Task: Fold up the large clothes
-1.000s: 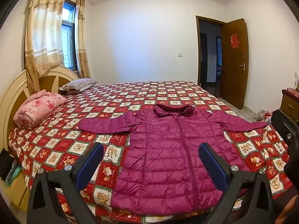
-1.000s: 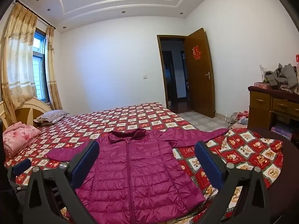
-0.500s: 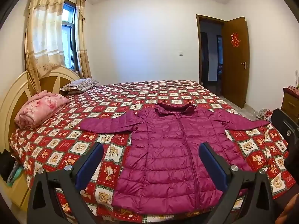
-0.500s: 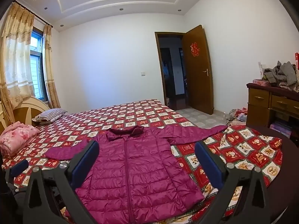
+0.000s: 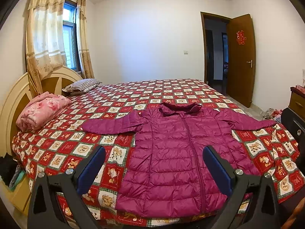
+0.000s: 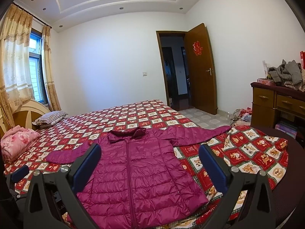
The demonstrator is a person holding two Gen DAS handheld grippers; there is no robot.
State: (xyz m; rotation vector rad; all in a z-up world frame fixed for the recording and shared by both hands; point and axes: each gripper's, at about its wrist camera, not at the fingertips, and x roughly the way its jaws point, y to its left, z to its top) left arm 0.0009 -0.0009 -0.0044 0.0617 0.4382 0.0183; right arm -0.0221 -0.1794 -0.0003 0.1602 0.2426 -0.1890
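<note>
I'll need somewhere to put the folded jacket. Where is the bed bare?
Bare quilt lies beyond the magenta puffer jacket toward the far wall, and between its left sleeve and the pink folded blanket. It is crowded at the headboard, with the blanket and the striped pillow.

A magenta quilted puffer jacket [image 5: 177,152] lies flat, front up and zipped, ahead of both tongs, hem nearest them. Its sleeves stretch out to either side (hood bunched at the far end), well beyond the open jaws.
</note>
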